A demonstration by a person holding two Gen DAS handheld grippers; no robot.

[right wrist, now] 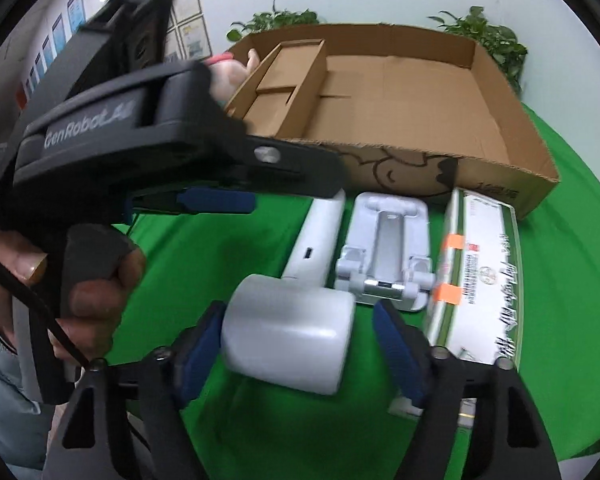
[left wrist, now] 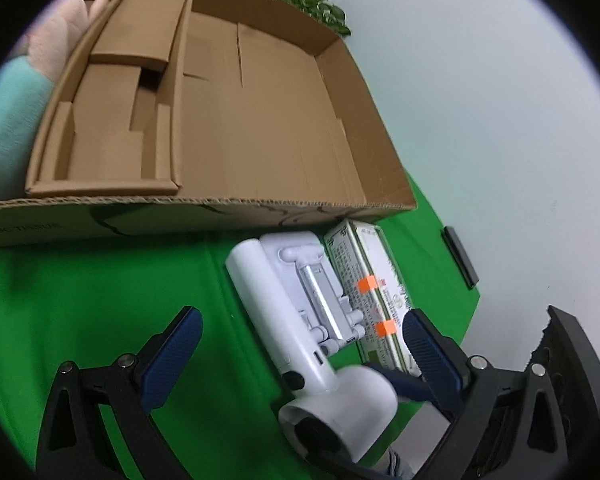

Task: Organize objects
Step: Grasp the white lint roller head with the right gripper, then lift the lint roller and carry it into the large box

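Background stuff: a bright green cloth (left wrist: 100,300) covers the table, a bit wrinkled. There's a small flat black thing (left wrist: 460,258) right at the cloth's edge, can't tell what it is. Behind is a plain white wall (left wrist: 500,80) with two leafy green plants (right wrist: 488,36) (right wrist: 276,20) against it. Off to the left in the right wrist view, rows of framed papers (right wrist: 188,36) hang on the wall, too blurry to read.

Bright even indoor light, soft shadows, fisheye bending and dark corners (slight motion blur)
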